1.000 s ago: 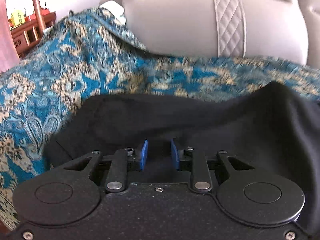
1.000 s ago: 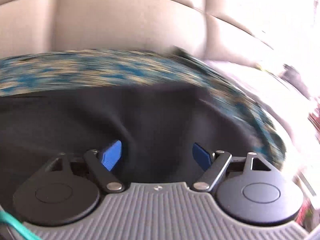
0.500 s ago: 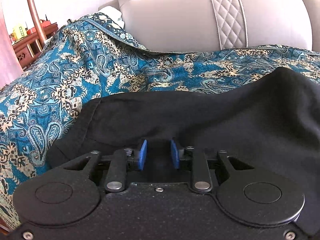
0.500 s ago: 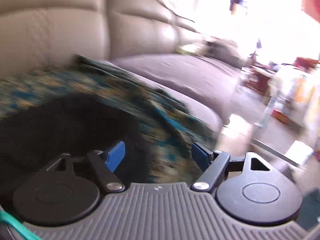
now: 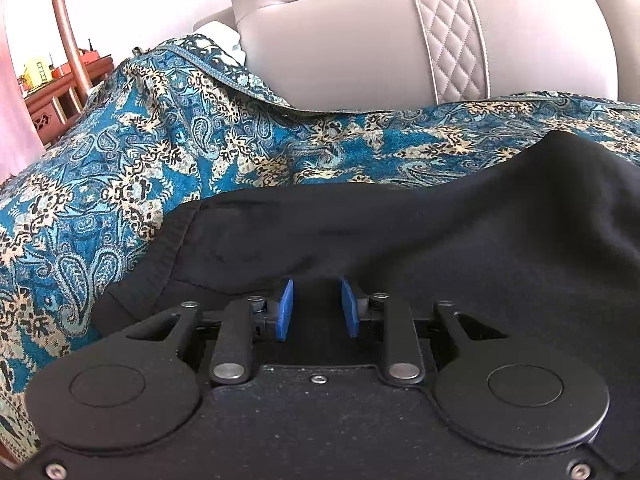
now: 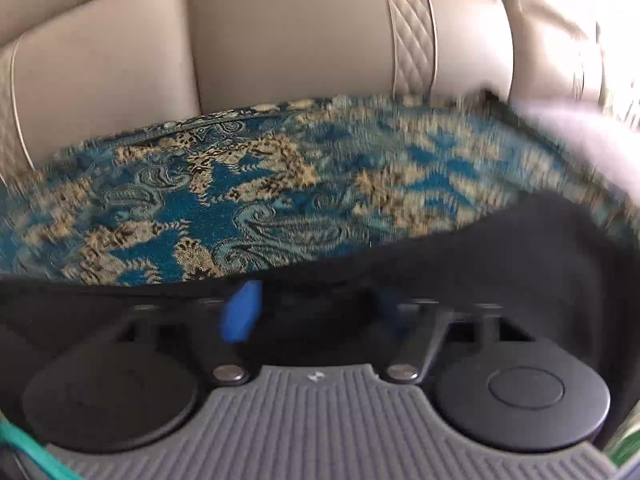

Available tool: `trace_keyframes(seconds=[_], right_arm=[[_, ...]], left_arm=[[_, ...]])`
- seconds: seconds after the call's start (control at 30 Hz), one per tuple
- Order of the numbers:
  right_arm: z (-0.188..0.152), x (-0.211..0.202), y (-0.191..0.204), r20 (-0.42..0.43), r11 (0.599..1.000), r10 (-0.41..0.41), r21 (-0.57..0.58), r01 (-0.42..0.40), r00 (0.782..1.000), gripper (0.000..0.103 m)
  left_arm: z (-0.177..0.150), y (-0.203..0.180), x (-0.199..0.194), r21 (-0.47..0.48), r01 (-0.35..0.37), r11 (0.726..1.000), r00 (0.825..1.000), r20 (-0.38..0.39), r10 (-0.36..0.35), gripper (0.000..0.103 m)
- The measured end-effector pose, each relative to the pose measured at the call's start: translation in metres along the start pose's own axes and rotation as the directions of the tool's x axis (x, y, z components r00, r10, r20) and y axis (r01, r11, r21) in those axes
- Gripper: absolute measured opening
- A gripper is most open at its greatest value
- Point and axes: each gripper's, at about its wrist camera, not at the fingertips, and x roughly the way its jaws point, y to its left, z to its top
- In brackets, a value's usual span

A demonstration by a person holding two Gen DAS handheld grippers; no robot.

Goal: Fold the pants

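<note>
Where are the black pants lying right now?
In the left wrist view, the black pants lie on the blue paisley throw, before the beige sofa backrest.

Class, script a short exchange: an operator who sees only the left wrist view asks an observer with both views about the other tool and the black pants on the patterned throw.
Operator: My left tool pinches the black pants. Where is the right tool?
Observer: The right tool sits at an edge of the pants, with the blue patterned throw just beyond it.
Operator: Has it gripped?
Observer: Its jaws have just been closing with dark cloth between them; blur hides whether it grips.
</note>
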Motion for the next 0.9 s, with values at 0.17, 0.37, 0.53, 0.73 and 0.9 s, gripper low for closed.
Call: trace_keyframes(seconds=[0.17, 0.37, 0.53, 0.73, 0.9], right_arm=[[0.004, -0.001, -0.027, 0.033, 0.991, -0.042, 0.129, 0.037, 0.999, 0.002], [0.008, 0.002, -0.065, -0.050, 0.968, 0.040, 0.248, -0.026, 0.998, 0.030], [0.013, 0.002, -0.038, -0.129, 0.987, 0.083, 0.150, -0.064, 0.988, 0.065], [0.029, 0.023, -0.002, -0.238, 0.997, -0.075, 0.013, 0.081, 0.968, 0.067], [0.038, 0.024, -0.012, -0.342, 0.992, -0.070, 0.079, 0.102, 0.937, 0.032]], left_arm=[[-0.003, 0.001, -0.001, 0.000, 0.007, 1.000, 1.000, 0.016, -0.007, 0.027], [-0.005, 0.003, -0.002, -0.009, 0.017, 1.000, 1.000, 0.022, -0.017, 0.027], [-0.005, 0.002, -0.002, -0.010, 0.011, 1.000, 1.000, 0.028, -0.010, 0.027], [-0.004, 0.004, -0.002, -0.029, 0.020, 0.999, 0.999, 0.026, -0.019, 0.027], [-0.008, 0.007, -0.002, -0.049, 0.037, 0.998, 0.998, 0.046, -0.034, 0.027]])
